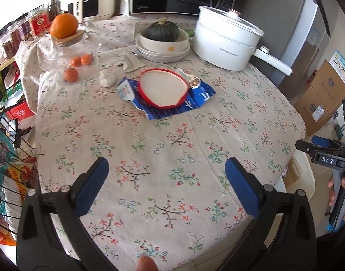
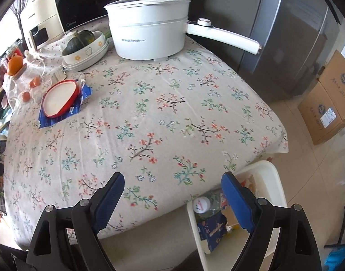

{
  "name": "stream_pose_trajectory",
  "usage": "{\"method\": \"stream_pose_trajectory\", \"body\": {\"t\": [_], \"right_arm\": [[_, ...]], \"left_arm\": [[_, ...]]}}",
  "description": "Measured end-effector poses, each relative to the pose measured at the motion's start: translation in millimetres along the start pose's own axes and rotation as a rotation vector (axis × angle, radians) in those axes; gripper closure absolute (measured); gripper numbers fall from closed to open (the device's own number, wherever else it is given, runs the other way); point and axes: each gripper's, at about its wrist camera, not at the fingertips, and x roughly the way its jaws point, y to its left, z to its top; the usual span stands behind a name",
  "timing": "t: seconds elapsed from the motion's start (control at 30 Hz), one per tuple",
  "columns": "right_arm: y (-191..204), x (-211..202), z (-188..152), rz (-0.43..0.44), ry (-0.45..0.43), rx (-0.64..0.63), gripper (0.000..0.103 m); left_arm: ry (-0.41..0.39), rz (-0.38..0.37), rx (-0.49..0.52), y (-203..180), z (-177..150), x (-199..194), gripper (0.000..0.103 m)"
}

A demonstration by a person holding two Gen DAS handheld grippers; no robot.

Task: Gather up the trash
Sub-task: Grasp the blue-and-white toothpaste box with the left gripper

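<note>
Well ahead of both spread hand-held grippers (image 1: 166, 180) (image 2: 172, 194) lies the blue wrapper (image 1: 158, 108).

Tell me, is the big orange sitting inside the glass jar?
No, the big orange sits on top of the glass jar, on its wooden lid; only small oranges show at the jar's base.

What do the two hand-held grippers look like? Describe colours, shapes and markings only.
Each gripper, left gripper and right gripper, has a black plastic frame with triangular cut-outs and silver rivets, and two fingers faced with blue textured pads. In the left wrist view, the right gripper's body carries a white "DAS" label and a green light.
</note>
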Motion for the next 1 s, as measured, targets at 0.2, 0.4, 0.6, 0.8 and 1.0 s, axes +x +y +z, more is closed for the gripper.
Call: {"method": "stream_pose_trajectory", "body": {"t": [0.2,0.4,0.6,0.8,1.0], "right_arm": [[38.6,11.9,11.8,0.019,0.014,-0.053,0.014],[62.0,23.0,22.0,0.044,0.025,-0.059,0.014],[75.9,32.0,31.7,0.059,0.034,-0.064,0.014],[75.0,39.9,36.9,0.034,0.04,-0.078,0.014],[65.4,45.9,38.6,0.028,0.053,-0.07,0.014]], "left_arm": [[-0.036,0.053,-0.06,35.3,6.7,5.3,0.001],[0.057,0.119,-0.084,56.6,26.2,36.6,0.001],[0.044,0.139,-0.138,64.8,40.1,63.7,0.006],[0.081,0.001,-0.195,57.5,50.4,102.9,0.035],[0.106,-0.103,-0.236,48.0,54.6,134.0,0.049]]}}
